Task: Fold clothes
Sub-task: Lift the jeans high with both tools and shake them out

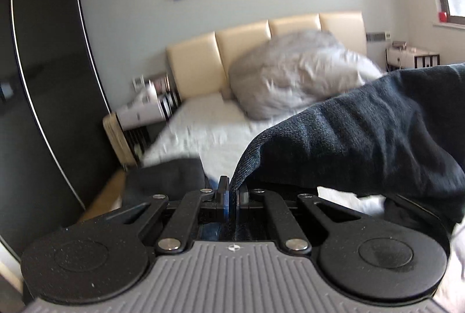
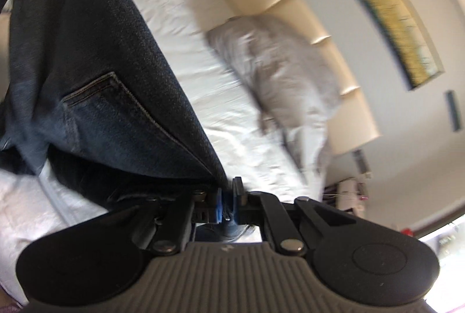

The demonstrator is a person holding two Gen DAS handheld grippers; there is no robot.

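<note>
Dark blue jeans [image 1: 363, 138] hang in the air above the bed, stretched to the right in the left wrist view. My left gripper [image 1: 232, 188] is shut on an edge of the denim, which rises from between its fingers. In the right wrist view the jeans [image 2: 101, 74] fill the left side, with a stitched back pocket [image 2: 116, 109] showing. My right gripper [image 2: 228, 190] is shut on another edge of the same jeans. The view there is tilted sideways.
A bed with a white sheet [image 1: 203, 132], a crumpled grey duvet [image 1: 290, 77] and a cream padded headboard [image 1: 232, 51] lies ahead. A dark wardrobe [image 1: 43, 94] stands left. Another dark garment [image 1: 165, 176] lies on the bed's near edge. Bedside tables [image 1: 412, 57] flank the bed.
</note>
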